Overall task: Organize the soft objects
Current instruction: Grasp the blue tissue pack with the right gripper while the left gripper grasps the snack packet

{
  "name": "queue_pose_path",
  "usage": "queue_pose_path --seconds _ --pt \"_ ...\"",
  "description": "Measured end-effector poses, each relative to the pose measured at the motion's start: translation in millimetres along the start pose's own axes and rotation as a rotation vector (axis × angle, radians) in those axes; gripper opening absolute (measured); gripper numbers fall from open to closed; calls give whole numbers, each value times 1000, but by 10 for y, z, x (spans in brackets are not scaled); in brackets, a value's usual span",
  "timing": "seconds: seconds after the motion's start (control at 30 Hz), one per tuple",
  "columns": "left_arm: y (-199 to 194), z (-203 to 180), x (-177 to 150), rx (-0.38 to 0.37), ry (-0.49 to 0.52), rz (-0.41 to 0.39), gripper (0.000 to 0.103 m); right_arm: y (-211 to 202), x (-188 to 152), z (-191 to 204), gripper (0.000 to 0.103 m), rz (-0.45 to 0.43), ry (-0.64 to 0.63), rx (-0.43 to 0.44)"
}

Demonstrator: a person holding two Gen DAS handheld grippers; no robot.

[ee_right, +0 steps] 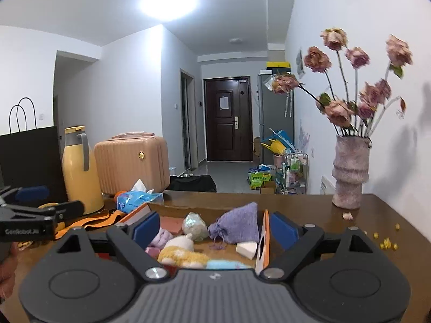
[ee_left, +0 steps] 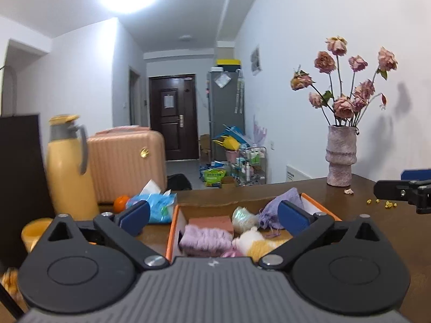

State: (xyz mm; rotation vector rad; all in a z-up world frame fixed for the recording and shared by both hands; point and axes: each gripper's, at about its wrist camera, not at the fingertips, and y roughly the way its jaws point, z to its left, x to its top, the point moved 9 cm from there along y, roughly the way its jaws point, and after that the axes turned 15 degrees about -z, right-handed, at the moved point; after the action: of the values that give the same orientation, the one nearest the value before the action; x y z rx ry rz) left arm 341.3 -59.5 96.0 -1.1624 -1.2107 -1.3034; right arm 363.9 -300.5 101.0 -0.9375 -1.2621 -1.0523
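Right wrist: lavender pouch lying lengthwise, tied neck pointing left, in orange box

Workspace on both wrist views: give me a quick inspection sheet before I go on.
Surface: brown wooden table; a petal and yellow crumbs lie near its right edge.
Job's things: orange-rimmed box holds a purple drawstring pouch, pink block, lilac knit piece, glittery ball, yellow-white plush and white sponge wedge.
Clutter: yellow thermos, tissue pack, orange fruit, pink suitcase, black bag, orange strap.
Grippers: left gripper and right gripper open, holding nothing, over the box.
Cables: nothing seen.
Surroundings: vase of dried roses; hallway door, fridge, floor clutter.
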Motion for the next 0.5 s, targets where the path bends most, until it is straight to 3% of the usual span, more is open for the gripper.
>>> queue_pose_path --seconds 0.3,0.4,0.5 --pt "-845 211 -786 68 -34 126 103 -781 -861 126 93 63 36 -38" --pt "-851 209 -907 58 -19 156 103 -860 -1106 121 93 122 105 -43" --pt "-730 172 -953 50 -40 189 103 -787 -1243 124 93 174 90 -58"
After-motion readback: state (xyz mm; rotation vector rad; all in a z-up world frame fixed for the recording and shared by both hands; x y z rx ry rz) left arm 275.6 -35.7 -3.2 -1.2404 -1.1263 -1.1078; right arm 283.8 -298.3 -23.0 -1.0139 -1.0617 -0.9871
